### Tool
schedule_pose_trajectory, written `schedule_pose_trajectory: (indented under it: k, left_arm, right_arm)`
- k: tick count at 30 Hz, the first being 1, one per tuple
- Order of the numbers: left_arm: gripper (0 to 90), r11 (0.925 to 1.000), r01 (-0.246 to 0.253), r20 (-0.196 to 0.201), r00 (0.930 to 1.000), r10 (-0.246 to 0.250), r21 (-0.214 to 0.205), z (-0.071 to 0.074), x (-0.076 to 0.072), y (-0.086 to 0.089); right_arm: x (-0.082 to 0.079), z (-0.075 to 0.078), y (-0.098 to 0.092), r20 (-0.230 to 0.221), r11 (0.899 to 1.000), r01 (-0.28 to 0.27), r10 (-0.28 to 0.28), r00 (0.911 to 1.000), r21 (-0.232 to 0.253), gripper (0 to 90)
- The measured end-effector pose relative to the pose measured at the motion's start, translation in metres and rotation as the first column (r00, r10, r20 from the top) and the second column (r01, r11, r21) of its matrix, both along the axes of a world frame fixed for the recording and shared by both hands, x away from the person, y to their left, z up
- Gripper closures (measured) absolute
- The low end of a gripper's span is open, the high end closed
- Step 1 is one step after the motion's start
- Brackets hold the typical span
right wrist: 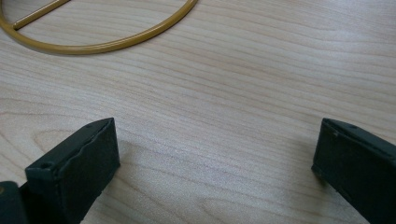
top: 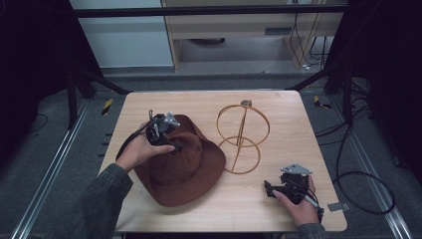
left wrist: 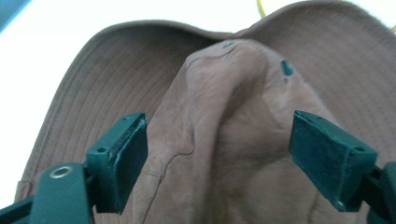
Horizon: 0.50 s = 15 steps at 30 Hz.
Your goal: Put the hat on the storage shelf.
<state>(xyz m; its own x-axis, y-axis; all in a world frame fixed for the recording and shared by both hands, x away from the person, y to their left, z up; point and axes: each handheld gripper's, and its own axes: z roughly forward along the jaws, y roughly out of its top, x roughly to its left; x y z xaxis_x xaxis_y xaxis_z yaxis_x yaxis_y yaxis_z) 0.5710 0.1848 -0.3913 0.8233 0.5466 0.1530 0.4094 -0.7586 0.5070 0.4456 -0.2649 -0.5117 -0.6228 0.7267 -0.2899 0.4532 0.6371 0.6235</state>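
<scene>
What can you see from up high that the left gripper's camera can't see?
High view alone: the gold wire stand, the wooden table, the right gripper resting open near the front edge, and both of the person's hands. Left gripper view alone: close up, the hat's wrinkled crown between the two open pads, which do not press it, plus the stitched rings on the brim. Both: the brown hat and the left gripper over its crown.

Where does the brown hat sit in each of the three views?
High view: brown hat lies left of centre on the table.
Left gripper view: its crown rises between the open fingers.
Right gripper view: not in it.
Shared landmark: gold wire stand, whose ring crosses the right gripper view's top.
</scene>
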Motion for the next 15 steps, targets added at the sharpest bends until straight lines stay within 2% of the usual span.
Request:
schedule_pose_trajectory:
  k: [5,8,15]
  left_arm:
    - [27.9,0.9998,0.000,-0.024,0.9997,0.001,0.021,-0.006,0.005,-0.001]
    - [38.6,0.9996,0.010,-0.038,0.9992,-0.009,0.028,-0.009,0.005,-0.002]
    - [71.7,0.9999,0.013,-0.059,0.9982,-0.013,0.009,-0.014,0.005,0.001]
  right_arm:
    - [0.000,0.000,0.000,0.000,1.000,0.000,0.000,1.0000,0.000,0.5]
    - [0.000,0.000,0.000,0.000,1.000,0.000,0.000,1.0000,0.001,0.5]
    - [0.000,0.000,0.000,0.000,1.000,0.000,0.000,1.0000,0.001,0.5]
